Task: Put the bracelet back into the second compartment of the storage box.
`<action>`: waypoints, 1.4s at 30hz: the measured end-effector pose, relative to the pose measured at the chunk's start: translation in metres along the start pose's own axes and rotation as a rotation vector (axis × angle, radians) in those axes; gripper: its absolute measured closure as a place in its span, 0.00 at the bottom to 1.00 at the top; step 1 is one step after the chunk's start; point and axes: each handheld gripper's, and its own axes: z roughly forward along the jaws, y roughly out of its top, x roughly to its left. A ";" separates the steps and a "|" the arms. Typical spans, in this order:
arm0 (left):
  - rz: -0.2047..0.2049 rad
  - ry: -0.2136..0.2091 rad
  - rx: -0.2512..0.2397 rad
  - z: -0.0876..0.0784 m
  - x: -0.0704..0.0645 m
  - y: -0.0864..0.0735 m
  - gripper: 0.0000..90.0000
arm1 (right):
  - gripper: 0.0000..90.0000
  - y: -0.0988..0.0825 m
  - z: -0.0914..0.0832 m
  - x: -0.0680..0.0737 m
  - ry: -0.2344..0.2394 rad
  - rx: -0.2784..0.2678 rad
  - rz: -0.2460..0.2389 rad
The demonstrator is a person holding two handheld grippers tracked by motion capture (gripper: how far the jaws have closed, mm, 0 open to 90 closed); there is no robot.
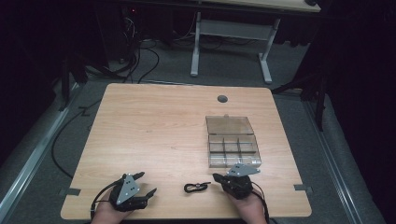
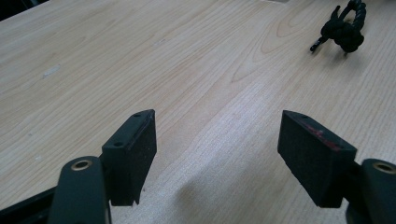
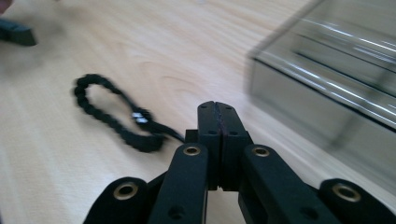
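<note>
High view first: my right gripper (image 1: 218,178) sits near the table's (image 1: 154,126) front edge with its jaws pressed together on nothing, and my left gripper (image 1: 145,184) rests at the front left with its jaws wide apart, also holding nothing. Between them lies the cord (image 1: 196,187), a short black braided loop with a small clasp, flat on the wood and just beside the right jaws, not touching them.

What worries me is the pickup. With the jaws together I would only shove the cord along the table if I pushed in now, so they need to part first. It is thin and limp (and lies very flat), so the pads could close above it or pinch one strand and let the rest dangle and snag on the box's (image 1: 233,161) near wall.

That clear box stands just beyond my right gripper, lid swung back, divided into small compartments. They look empty to me, though the glare leaves me unsure.
</note>
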 end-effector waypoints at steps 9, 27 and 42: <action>0.015 0.003 0.005 0.000 -0.001 0.000 0.32 | 1.00 0.010 0.027 0.033 0.077 0.064 -0.104; 0.010 0.001 0.005 0.000 -0.001 0.000 0.32 | 1.00 -0.007 0.005 0.017 0.002 0.129 -0.094; 0.009 0.007 0.008 0.001 -0.001 0.000 0.32 | 1.00 -0.031 -0.032 -0.023 -0.115 0.110 0.014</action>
